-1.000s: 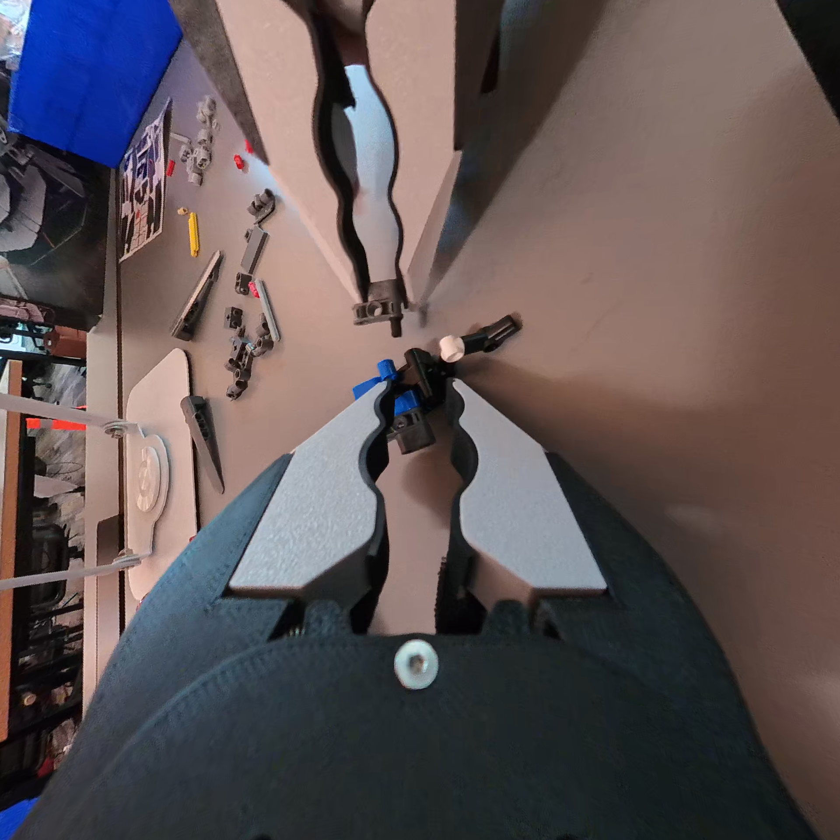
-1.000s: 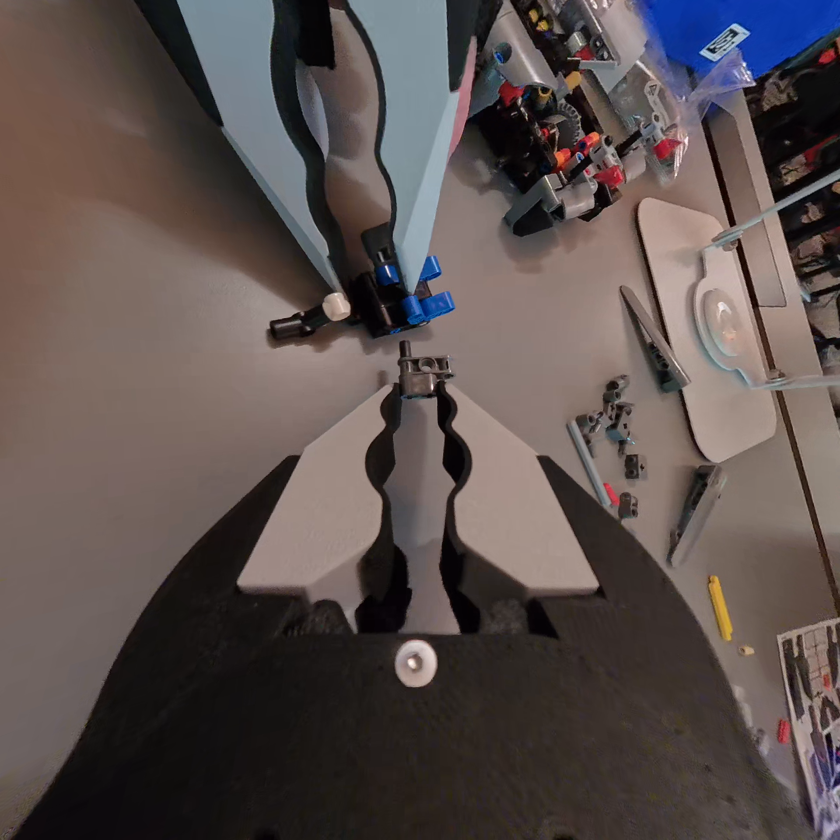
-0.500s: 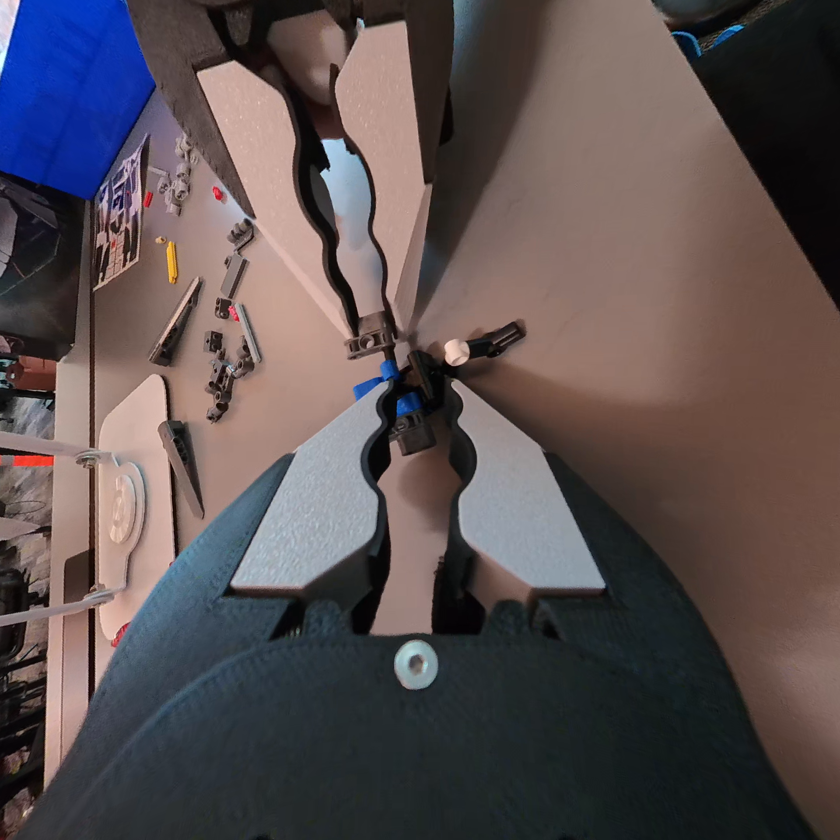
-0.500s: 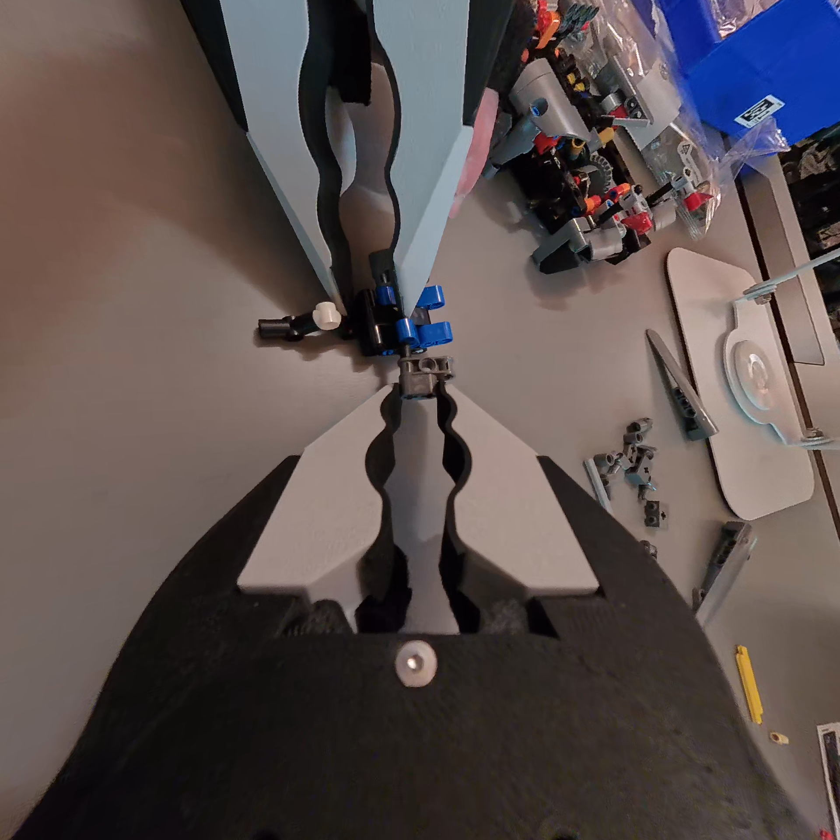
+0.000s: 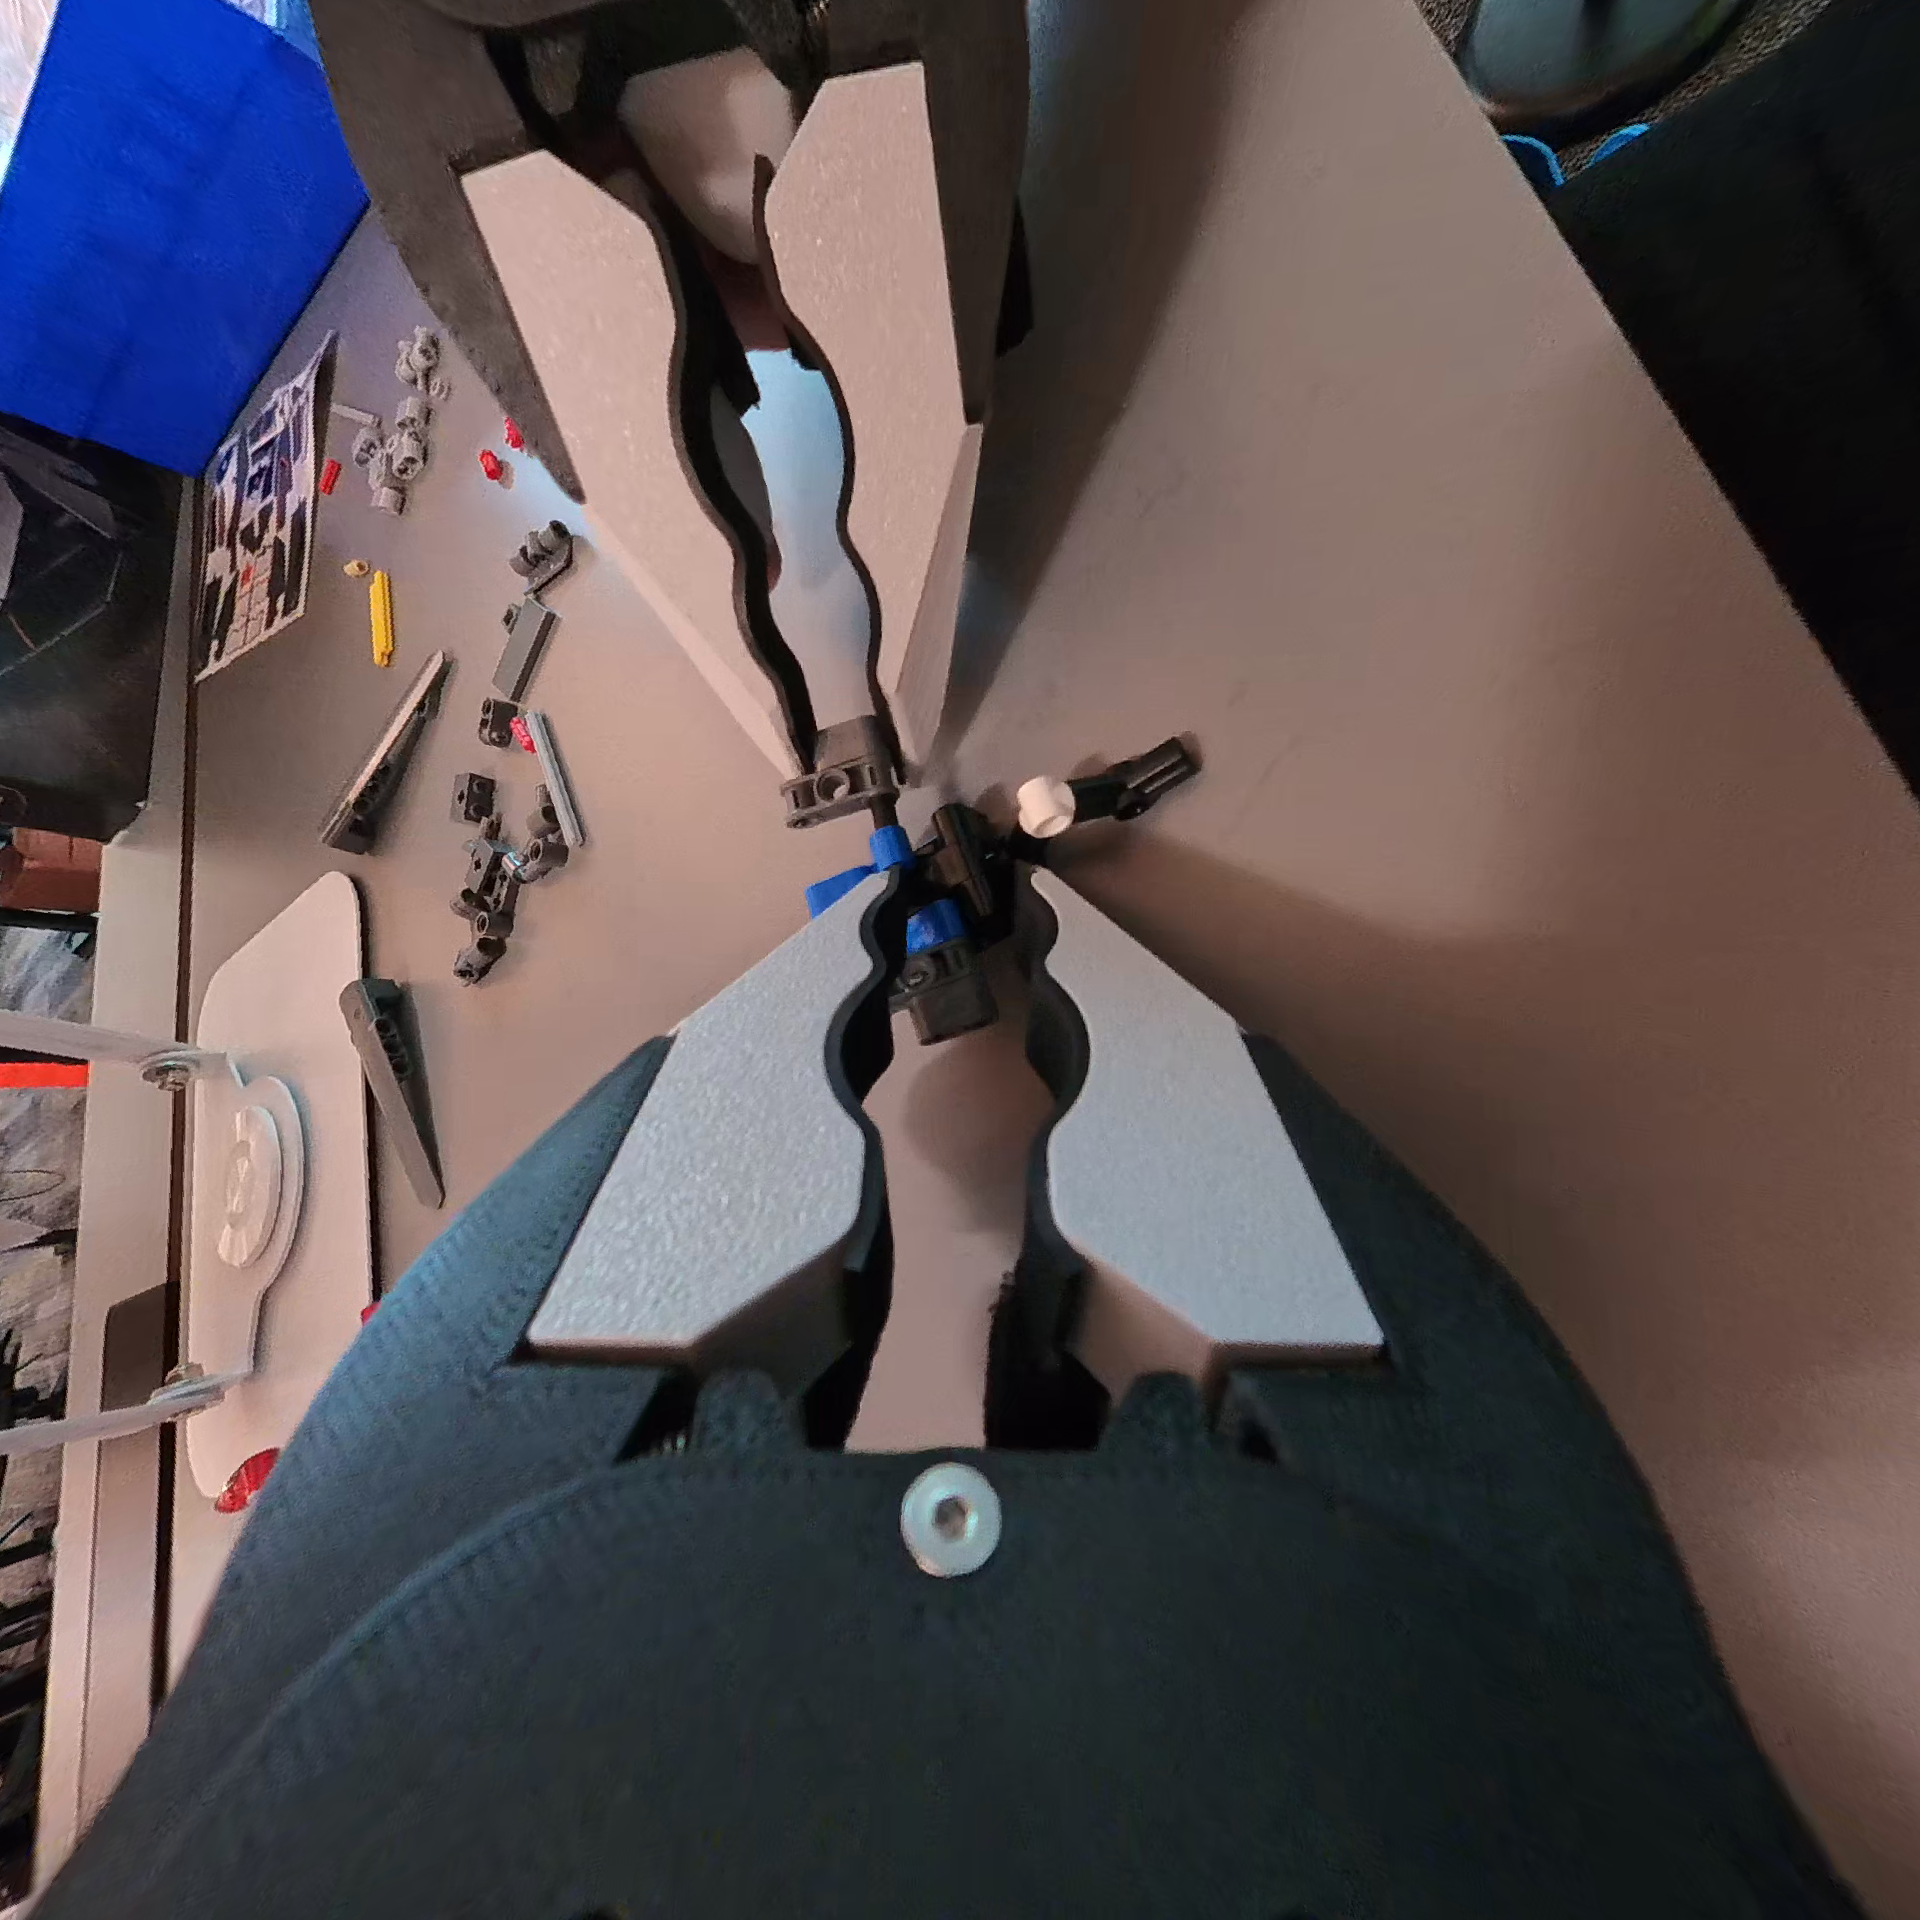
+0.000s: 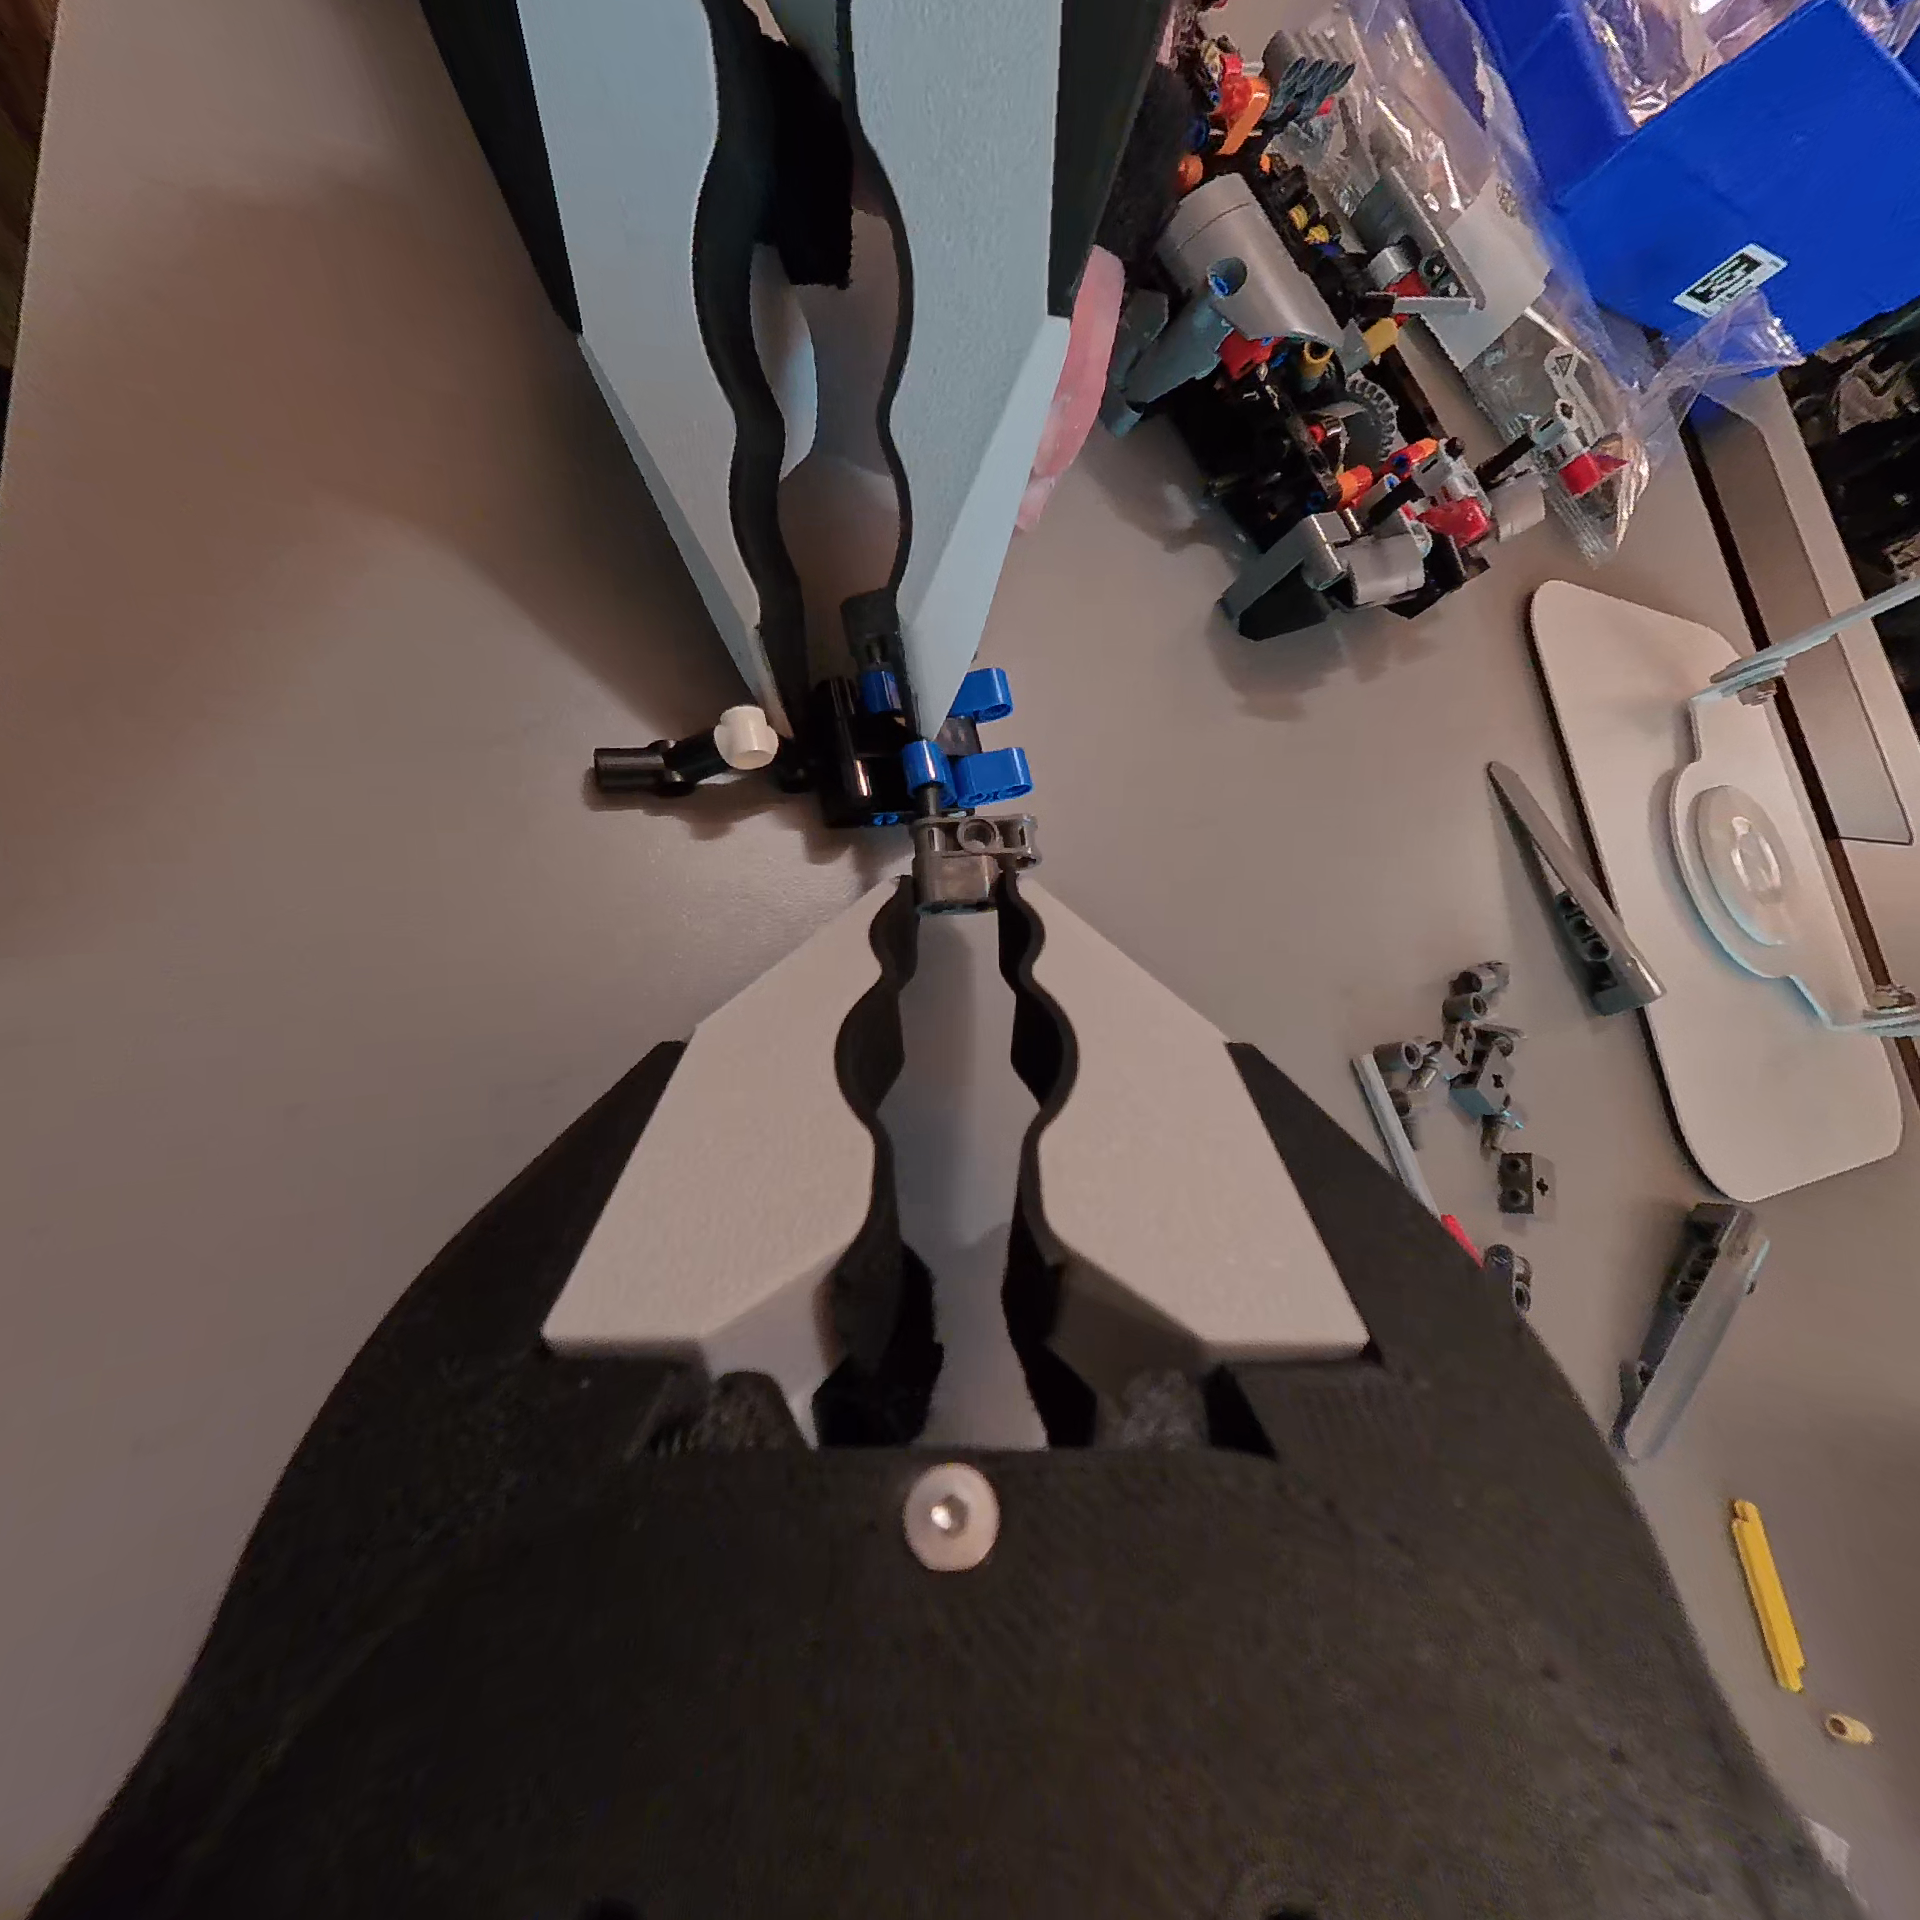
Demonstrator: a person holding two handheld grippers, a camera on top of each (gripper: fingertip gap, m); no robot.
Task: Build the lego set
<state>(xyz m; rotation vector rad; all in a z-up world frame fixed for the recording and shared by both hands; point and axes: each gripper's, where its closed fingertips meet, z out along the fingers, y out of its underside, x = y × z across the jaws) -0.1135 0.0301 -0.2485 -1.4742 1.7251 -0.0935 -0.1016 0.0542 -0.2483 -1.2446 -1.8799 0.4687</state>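
My left gripper (image 5: 951, 904) is shut on a small black-and-blue lego assembly (image 5: 951, 940) with a white-tipped black arm (image 5: 1112, 795) sticking out to the right. My right gripper (image 6: 961, 894) is shut on a dark grey connector piece (image 6: 971, 857). The two grippers face each other just above the table. The grey connector's black pin meets the blue part of the assembly (image 6: 925, 769). In the left wrist view the connector (image 5: 842, 779) shows at the tip of the right gripper (image 5: 857, 743). In the right wrist view the left gripper (image 6: 894, 665) comes in from the top.
Loose grey pieces (image 5: 509, 821), grey wedge pieces (image 5: 390, 1086) and a yellow axle (image 5: 381, 615) lie to the left on the table. A larger built lego model (image 6: 1340, 436), plastic bags and a blue bin (image 6: 1756, 197) stand at the far right. A white board (image 6: 1704, 904) lies beside them. Less than 4 cm separates the two grippers' tips. Both grippers' tips are roughly 15 centimeters from the larger built lego model (image 6: 1340, 436).
The right gripper has brought the grey connector up to the assembly; a gap a second ago has closed and the pin now meets the blue part.
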